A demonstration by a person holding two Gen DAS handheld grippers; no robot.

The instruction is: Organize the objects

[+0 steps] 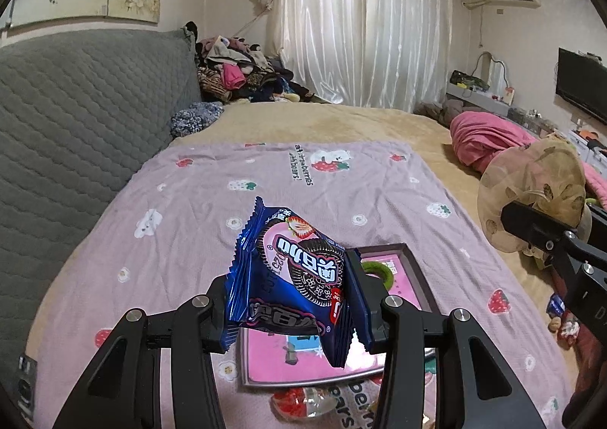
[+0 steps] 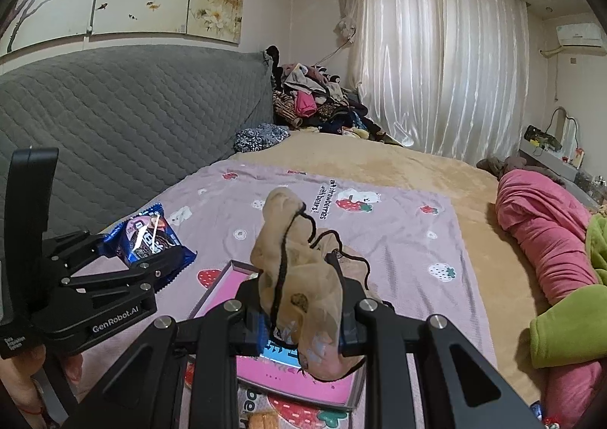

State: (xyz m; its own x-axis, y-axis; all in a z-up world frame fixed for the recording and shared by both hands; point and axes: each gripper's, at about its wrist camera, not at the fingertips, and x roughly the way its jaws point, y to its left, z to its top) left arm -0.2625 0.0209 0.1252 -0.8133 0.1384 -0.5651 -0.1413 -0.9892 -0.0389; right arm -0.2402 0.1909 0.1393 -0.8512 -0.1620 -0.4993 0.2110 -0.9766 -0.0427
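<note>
Above a pink tray on a bed's strawberry-print blanket, the left gripper has its jaws closed on a blue cookie packet. The packet looks light, crinkly and slippery, is pinched across its middle, and has its long axis tilted upward. The right gripper pinches a soft, limp beige drawstring pouch that slumps upright with its cord dangling.
</note>
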